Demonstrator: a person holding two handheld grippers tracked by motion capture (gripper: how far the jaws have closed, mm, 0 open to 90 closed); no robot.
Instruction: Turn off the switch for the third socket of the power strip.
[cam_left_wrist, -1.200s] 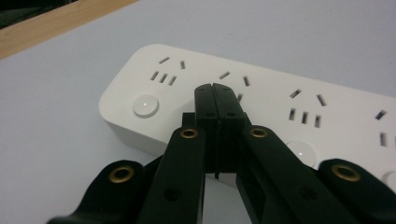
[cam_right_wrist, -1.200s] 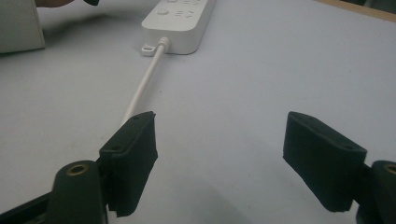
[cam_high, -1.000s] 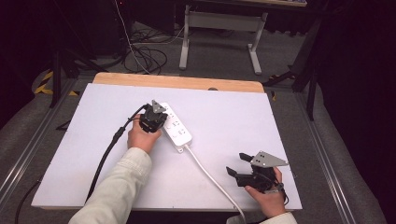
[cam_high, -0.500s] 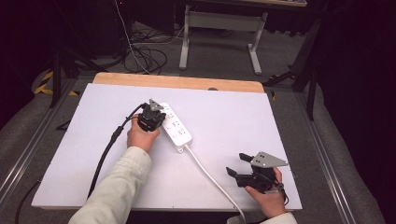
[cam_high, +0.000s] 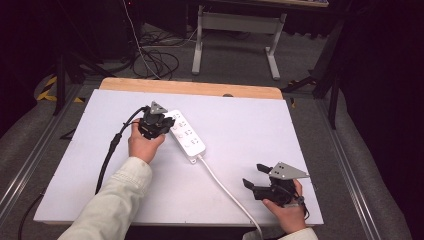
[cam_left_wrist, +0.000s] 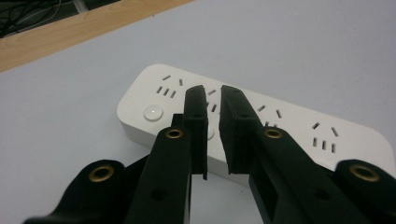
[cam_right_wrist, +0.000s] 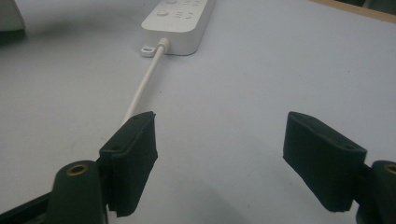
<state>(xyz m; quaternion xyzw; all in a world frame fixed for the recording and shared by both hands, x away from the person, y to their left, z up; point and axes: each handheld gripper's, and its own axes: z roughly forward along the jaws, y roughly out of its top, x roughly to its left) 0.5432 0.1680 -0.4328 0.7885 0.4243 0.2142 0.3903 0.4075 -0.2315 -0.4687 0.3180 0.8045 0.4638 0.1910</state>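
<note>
my left tongs (cam_left_wrist: 212, 95) hang over the white power strip (cam_left_wrist: 289, 126) with the jaws nearly closed, a thin gap between them and nothing held. the tips sit above the sockets next to the strip's round button (cam_left_wrist: 153, 112). the strip lies on the pale surface (cam_left_wrist: 65, 121), whose wooden edge (cam_left_wrist: 70, 28) runs behind.

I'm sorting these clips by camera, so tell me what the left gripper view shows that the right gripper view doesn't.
Left gripper view: the wooden table edge, and the left gripper with its jaws nearly closed, a narrow gap between them, above the sockets by the round button.
Right gripper view: the white cord leaving the strip's end, and the right gripper with jaws wide apart.
Both: the white power strip on the white table surface.
</note>
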